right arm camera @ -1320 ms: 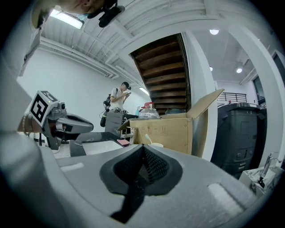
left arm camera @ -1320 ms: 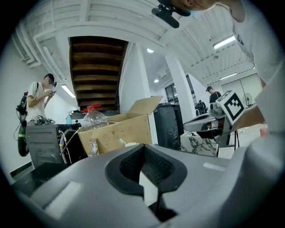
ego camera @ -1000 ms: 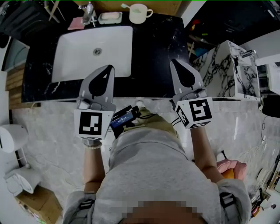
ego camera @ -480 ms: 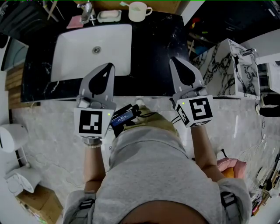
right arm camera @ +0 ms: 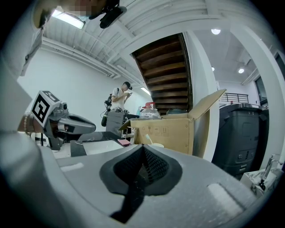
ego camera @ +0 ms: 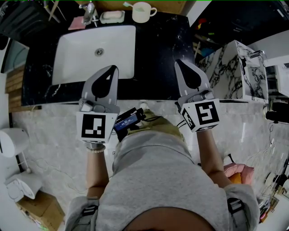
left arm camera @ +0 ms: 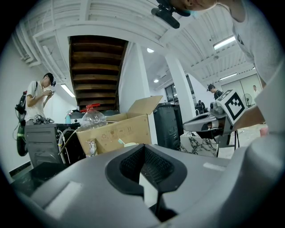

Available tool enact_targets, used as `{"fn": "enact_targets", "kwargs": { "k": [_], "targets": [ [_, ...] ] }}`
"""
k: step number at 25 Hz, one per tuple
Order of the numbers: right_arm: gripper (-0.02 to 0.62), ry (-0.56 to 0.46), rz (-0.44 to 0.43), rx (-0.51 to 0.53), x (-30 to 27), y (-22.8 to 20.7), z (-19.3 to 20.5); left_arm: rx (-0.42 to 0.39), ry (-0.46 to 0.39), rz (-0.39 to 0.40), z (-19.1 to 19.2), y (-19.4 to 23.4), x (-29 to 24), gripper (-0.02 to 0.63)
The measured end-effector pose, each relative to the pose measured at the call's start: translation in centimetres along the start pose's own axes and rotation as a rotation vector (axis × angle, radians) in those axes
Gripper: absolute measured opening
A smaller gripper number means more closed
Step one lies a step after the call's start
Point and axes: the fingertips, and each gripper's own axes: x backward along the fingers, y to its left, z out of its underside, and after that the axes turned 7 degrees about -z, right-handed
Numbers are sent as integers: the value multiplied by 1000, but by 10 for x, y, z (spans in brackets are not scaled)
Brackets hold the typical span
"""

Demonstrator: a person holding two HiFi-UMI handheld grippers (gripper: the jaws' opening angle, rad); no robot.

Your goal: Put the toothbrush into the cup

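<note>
- Nearest to me, my left tongs point(ego camera: 113, 71) are clenched, the jaws pressed together with nothing between them. They hover over the near edge of the black worktop point(ego camera: 158, 54).
- My right tongs point(ego camera: 179, 64) are clenched too and hold nothing. They hang level with the left pair, well apart from it, over the near right part of the worktop.
- Just past the left tongs lies the white sink point(ego camera: 72, 63), sunk into the worktop, with its round drain point(ego camera: 99, 52) showing in the basin floor.
- At the far side of the sink stands the tap point(ego camera: 89, 11), with a pink pad point(ego camera: 77, 23) just left of it.
- Right of the tap, a soap dish point(ego camera: 103, 19) holds a pale bar of soap point(ego camera: 113, 16).
- Just right of the dish, at the far edge of the worktop, stands the pale cup point(ego camera: 142, 14), its handle turned to the right. The toothbrush point(ego camera: 128, 5) is in it, leaning left so that its upper end pokes out over the rim. Both tongs are well apart from the cup.
- Behind the cup stands an open cardboard box point(left arm camera: 118, 129) with one flap raised; I cannot see what it holds.
- A clear plastic bottle point(left arm camera: 93, 118) with a red cap shows above the left end of the box. I cannot tell whether it stands in the box or behind it.
- Right of the box is a dark bin point(left arm camera: 167, 124).
- Farthest off, at the left, a person point(left arm camera: 39, 95) stands by some dark equipment.
</note>
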Motion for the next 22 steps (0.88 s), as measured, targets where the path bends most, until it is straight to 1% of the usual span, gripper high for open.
{"fn": "enact_targets", "kwargs": {
  "k": [22],
  "targets": [
    [-8,12,6,0,0,2,3,-6,-10,7,-1,1,-1,11]
  ]
}}
